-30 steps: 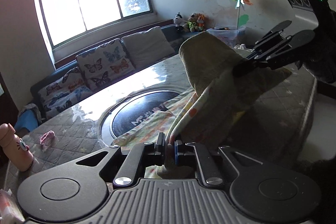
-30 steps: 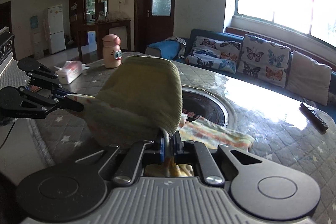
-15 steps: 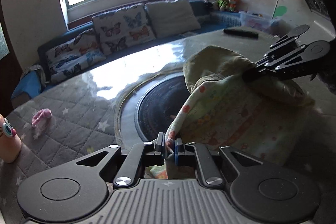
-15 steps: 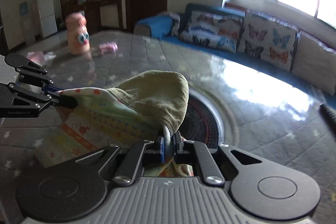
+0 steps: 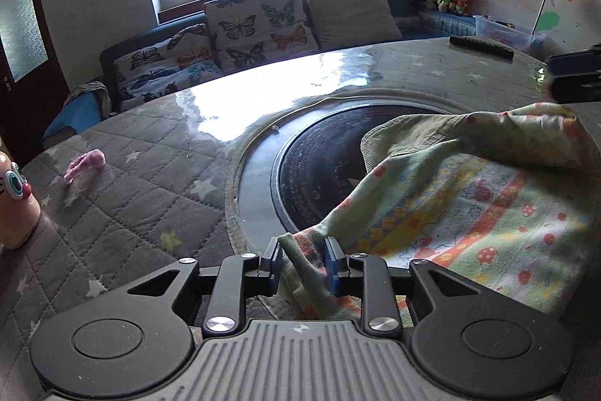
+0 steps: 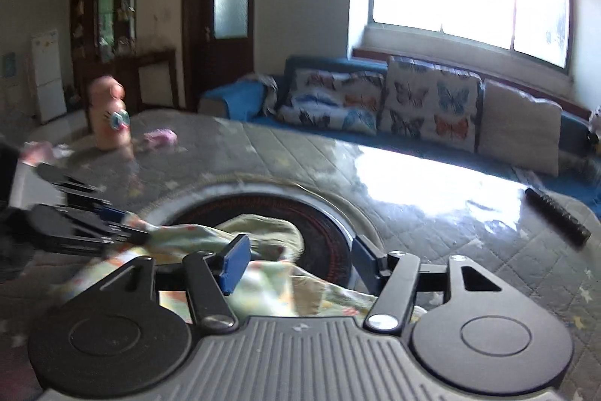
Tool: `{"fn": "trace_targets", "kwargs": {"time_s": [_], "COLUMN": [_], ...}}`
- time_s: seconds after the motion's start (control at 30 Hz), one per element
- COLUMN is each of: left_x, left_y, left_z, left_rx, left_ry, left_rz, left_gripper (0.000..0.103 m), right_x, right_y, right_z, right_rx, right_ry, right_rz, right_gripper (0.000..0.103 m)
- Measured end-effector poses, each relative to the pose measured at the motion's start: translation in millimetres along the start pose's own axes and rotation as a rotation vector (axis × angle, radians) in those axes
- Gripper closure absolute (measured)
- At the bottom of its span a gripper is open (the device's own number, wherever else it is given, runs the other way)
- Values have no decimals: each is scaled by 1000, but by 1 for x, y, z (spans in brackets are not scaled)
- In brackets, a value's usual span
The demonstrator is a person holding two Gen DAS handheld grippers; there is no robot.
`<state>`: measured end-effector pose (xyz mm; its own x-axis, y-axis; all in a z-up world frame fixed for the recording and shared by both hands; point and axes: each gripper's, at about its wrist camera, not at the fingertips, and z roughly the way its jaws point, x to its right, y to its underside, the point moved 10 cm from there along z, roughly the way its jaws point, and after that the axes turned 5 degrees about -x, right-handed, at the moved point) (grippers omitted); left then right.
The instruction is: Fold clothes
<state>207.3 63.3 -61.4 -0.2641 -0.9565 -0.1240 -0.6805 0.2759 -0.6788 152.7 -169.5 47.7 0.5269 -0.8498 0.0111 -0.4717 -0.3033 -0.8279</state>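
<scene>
Both grippers have come down toward the table since a second ago, and the patterned garment [image 5: 462, 205] that hung bunched between them now lies spread on the quilted table cover [image 5: 124, 198], partly over the dark round inset [image 5: 319, 153] at the table's centre. Its green ribbed collar edge rests on the inset, and the mushroom-and-stripe print faces up. On the left gripper [image 5: 304, 260], the jaws have just been opening; a fold of the garment's near corner still stands in the narrow gap between the blue pads, which no longer pinch it tight. On the right gripper [image 6: 296, 254], the jaws have just been opening as well and now stand wide apart, with the cloth lying loose beneath and between them, gripped by neither finger. A pink bottle [image 6: 110, 117] stands upright well away across the table, and a black remote [image 6: 556, 215] lies near the table's far edge.
</scene>
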Motion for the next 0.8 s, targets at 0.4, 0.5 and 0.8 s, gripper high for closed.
{"fn": "trace_targets", "kwargs": {"time_s": [0.4, 0.5, 0.8], "left_x": [0, -1, -1], "left_y": [-1, -1, -2], "left_z": [0, -1, -1], "left_rx": [2, 2, 4], "left_ry": [-32, -33, -40], "left_rz": [-12, -14, -4], "left_gripper": [71, 71, 69], "right_x": [-23, -12, 50], "right_y": [-1, 14, 68], "right_z": [-26, -9, 11], "right_rx": [53, -10, -195], "right_ry": [-42, -2, -56], "right_rz": [-40, -38, 316], "right_gripper": [34, 34, 87]}}
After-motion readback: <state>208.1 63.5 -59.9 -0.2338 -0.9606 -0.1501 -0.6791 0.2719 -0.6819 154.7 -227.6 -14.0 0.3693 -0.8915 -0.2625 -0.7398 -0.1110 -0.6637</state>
